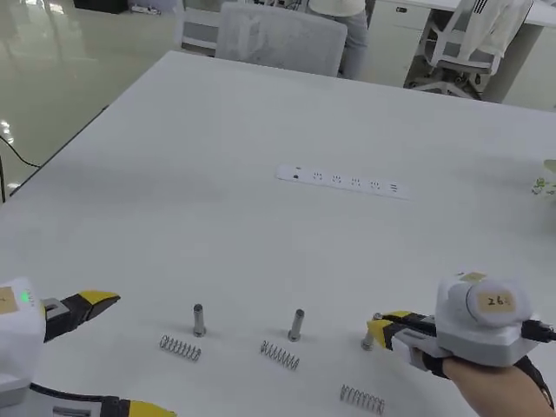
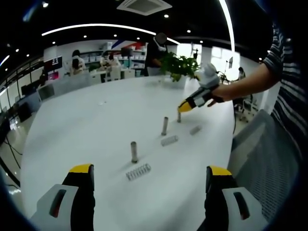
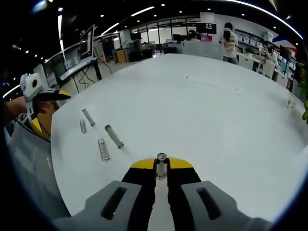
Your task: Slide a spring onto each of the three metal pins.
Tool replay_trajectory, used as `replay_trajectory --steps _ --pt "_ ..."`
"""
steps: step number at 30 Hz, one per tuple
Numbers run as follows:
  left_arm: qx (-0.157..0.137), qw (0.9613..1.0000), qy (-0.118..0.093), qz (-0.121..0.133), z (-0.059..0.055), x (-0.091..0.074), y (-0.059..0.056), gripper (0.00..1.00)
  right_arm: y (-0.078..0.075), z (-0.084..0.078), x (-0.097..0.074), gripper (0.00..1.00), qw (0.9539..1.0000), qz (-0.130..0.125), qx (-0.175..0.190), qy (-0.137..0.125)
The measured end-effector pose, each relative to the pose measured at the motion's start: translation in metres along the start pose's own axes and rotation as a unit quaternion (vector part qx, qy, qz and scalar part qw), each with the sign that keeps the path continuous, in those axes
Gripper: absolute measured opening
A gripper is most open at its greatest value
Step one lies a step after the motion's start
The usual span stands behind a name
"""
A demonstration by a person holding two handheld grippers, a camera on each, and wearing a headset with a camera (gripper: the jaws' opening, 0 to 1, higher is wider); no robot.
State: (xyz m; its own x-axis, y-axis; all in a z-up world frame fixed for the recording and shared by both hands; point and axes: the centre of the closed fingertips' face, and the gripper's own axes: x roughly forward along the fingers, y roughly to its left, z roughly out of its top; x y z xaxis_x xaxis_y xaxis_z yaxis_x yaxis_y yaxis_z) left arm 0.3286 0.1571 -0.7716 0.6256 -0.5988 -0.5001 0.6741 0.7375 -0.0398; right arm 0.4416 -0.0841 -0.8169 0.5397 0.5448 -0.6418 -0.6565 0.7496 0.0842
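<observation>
**Right fingers closed on the end pin, left fingers wide open**

- Right gripper [image 3: 161,168]: fingers closed on the right pin [image 3: 161,159]. The pin stands upright between the yellow tips, low over the worktop [image 1: 261,130].
- Left gripper [image 2: 150,171]: fingers spread wide and holding nothing. It hangs over the near left part of the worktop, well apart from the left pin [image 1: 199,319].
- Pins: three in a row across the near part of the worktop, all upright. The middle pin [image 1: 297,324] stands free, with a bare gap on each side.
- Springs: the left spring [image 1: 180,348], middle spring [image 1: 280,354] and right spring [image 1: 362,399] lie flat. Each is just on the person's side of its pin, and none is on a pin. The right spring lies farthest toward the person, just beside the right hand.
- Edges: the worktop's left edge runs diagonally away, with glossy floor beyond it. A grey chair [image 1: 278,39] stands at the far edge.
- Open room: a wide bare stretch lies between the pin row and the power strip [image 1: 343,181], which is well beyond the pins. The space to the left of the left pin is also bare.
</observation>
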Motion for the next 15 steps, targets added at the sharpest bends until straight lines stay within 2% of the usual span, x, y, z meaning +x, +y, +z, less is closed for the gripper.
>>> replay_trajectory --steps 9,15 --pt "-0.001 1.0000 -0.003 -0.005 0.0013 0.0037 -0.0028 0.94 0.0030 -0.0033 -0.0016 0.06 0.9999 0.007 0.006 0.009" --pt "-0.001 1.0000 -0.001 -0.006 -0.0003 0.0040 -0.0036 0.93 0.0033 -0.0019 -0.0025 0.09 0.9999 0.007 0.014 0.006"
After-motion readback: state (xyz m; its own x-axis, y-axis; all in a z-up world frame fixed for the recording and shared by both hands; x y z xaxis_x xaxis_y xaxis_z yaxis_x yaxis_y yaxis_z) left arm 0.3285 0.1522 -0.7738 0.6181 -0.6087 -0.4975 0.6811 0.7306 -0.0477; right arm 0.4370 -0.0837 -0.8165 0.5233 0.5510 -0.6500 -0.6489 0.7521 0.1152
